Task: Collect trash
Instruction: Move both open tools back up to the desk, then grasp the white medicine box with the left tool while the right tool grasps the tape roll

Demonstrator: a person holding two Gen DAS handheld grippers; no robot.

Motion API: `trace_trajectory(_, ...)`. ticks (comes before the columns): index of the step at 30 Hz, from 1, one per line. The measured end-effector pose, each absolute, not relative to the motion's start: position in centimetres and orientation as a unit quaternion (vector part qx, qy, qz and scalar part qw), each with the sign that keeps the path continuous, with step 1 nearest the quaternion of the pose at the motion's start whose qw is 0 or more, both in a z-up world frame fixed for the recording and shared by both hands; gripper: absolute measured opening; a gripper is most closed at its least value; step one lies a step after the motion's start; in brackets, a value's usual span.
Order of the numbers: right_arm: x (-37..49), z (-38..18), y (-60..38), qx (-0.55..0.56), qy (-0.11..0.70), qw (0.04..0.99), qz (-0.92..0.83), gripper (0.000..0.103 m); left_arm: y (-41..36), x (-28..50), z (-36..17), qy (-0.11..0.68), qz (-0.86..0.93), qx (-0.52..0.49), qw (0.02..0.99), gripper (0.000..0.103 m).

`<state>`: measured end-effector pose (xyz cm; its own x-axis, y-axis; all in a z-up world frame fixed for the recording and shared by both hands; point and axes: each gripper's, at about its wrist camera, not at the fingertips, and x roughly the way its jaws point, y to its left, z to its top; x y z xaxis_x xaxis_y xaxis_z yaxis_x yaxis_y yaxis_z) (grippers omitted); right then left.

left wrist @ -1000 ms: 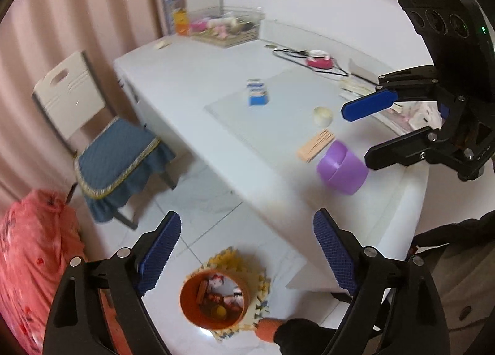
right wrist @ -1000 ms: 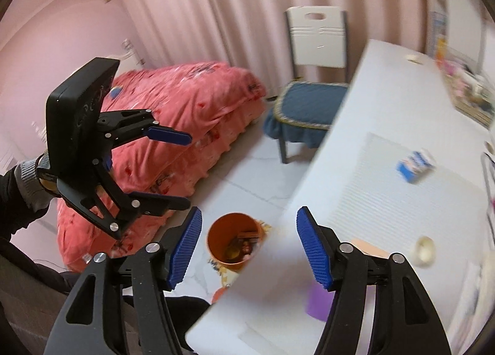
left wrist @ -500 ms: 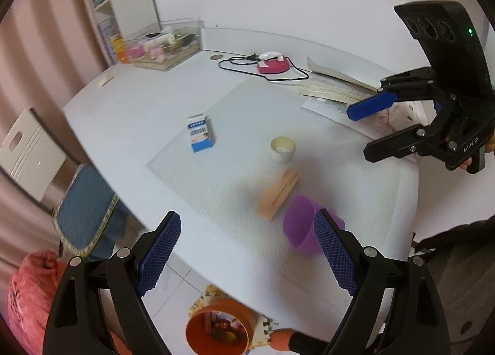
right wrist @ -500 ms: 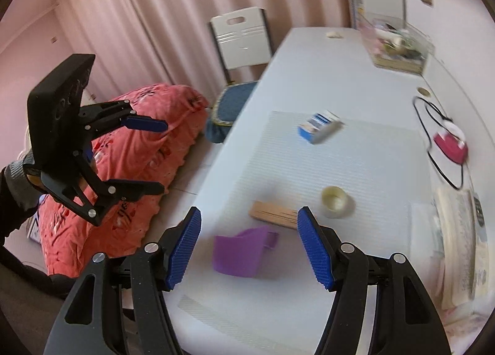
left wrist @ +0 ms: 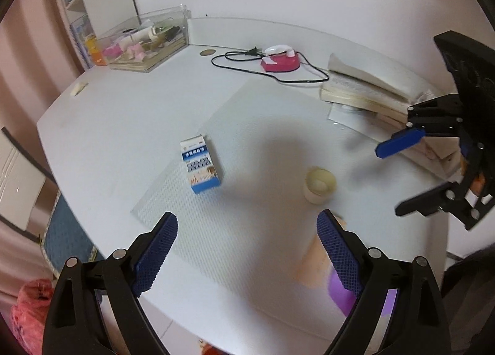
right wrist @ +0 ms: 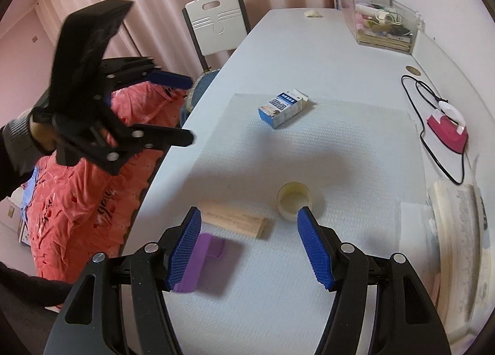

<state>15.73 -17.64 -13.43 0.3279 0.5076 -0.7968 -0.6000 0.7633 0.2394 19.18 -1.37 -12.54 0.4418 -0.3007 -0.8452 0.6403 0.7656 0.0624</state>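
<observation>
A white table (right wrist: 309, 55) fills most of both views, and a pale textured mat (right wrist: 355, 154) covers its near part. In the right wrist view a red bedcover (right wrist: 83, 200) lies on the left beyond the table edge, and a white chair (right wrist: 216, 24) stands at the far left of the table; the left gripper hides part of the bedcover. A stack of books and papers (left wrist: 365, 89) lies on the right side; in the right wrist view its near end is cut off by the frame. A clear box (left wrist: 148, 39) with small things stands in the far corner, and what is inside is hard to make out. A pink device (left wrist: 280, 59) with a black cable (left wrist: 235, 61) lies far on the table.

The left gripper (left wrist: 247, 250) is held over the near edge of the table, its jaws wide apart with nothing between them. The right gripper (right wrist: 249, 246) is also over the near part of the mat, its jaws wide apart and empty.

The trash lies on the mat. A blue and white carton (right wrist: 283, 107) lies flat in the far middle. A wooden block (right wrist: 233, 220) lies near, between the fingers in the right wrist view; in the left wrist view it is blurred and partly behind a finger. A purple container (right wrist: 201, 259) lies on its side just beside the block, half hidden by the left finger (right wrist: 184, 250) of the right gripper. A small cream cup (right wrist: 294, 200) stands upright to the right of the block.
</observation>
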Motion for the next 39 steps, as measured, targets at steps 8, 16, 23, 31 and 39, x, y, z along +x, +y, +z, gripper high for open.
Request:
trace_trajectory(8,18.6,-16.8,-17.1,-0.050,0.490,0.808,0.325,0.065,-1.8,24.6,-15.9,0.449,-0.288,0.198,0.822,0.090)
trace_trajectory(16,20.3,-19.3,-17.1,-0.045,0.501,0.804,0.317,0.065,-2.2,29.1,-19.1,0.454,-0.288,0.190,0.821,0.090)
trace_trajectory(23,21.2,-20.6,-16.9,-0.052,0.504,0.802,0.317,0.065,-2.0,29.5,-21.0,0.459,-0.296,0.198,0.814,0.051)
trace_trajectory(31,22.3,-21.6,-16.5,-0.073,0.507,0.797,0.320,0.064,-1.9,26.6,-20.4,0.462,-0.321,0.200,0.802,0.045)
trace_trajectory(39,22.6,-22.2,-16.2,-0.092,0.504,0.793,0.331,0.042,-1.7,23.5,-20.5,0.475,-0.337,0.182,0.792,0.045)
